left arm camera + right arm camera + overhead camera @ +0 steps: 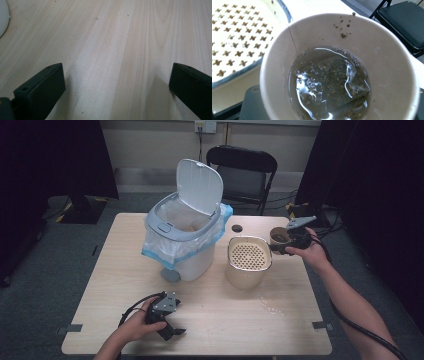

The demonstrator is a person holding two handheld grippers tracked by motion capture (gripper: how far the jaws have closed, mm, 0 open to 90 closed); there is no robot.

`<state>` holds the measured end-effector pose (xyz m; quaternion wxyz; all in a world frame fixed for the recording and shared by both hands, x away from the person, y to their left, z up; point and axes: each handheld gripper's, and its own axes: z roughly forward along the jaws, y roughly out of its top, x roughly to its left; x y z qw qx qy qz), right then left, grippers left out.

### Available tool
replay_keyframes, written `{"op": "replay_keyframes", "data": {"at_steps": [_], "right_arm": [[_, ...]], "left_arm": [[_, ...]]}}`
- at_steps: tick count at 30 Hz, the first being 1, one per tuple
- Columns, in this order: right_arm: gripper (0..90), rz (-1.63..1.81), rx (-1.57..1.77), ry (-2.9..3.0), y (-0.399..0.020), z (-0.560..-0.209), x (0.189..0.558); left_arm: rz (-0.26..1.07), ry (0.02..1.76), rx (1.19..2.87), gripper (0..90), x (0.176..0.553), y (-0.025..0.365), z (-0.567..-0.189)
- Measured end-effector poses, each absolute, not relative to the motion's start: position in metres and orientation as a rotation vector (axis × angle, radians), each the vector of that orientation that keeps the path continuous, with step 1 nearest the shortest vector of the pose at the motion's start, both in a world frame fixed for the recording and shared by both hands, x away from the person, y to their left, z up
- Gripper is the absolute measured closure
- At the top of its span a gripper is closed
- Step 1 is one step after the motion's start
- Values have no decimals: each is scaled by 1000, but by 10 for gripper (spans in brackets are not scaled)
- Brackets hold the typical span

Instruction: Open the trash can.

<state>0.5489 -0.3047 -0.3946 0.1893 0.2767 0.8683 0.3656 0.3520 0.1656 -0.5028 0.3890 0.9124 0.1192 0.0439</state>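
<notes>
My right gripper [286, 243] is shut on a paper cup [278, 236], held above the table's right side just beside a beige pail with a perforated strainer top [248, 255]. In the right gripper view the cup [377, 52] holds a little brownish tea and a soaked tea bag [332, 85], whose string runs up the inner wall; the strainer [237, 37] lies at the upper left. My left gripper [169, 326] rests near the table's front edge, open. Its jaws [117, 85] stand wide apart over bare wood with nothing between them.
A white pedal bin [185, 240] with a blue liner stands at the table's middle back, lid up. A small dark round cap [237, 228] lies behind the pail. Wet drops [270, 307] mark the wood at the front right. A black folding chair [243, 170] stands beyond the table.
</notes>
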Motion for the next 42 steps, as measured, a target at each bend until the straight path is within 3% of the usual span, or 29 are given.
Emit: {"op": "replay_keyframes", "data": {"at_steps": [21, 42], "right_arm": [[287, 1012, 671, 2377, -279, -359, 565], [290, 887, 439, 2316, -254, -336, 548]], "left_arm": [[113, 301, 2324, 0, 352, 166, -502], [114, 304, 2321, 0, 352, 166, -502]]}}
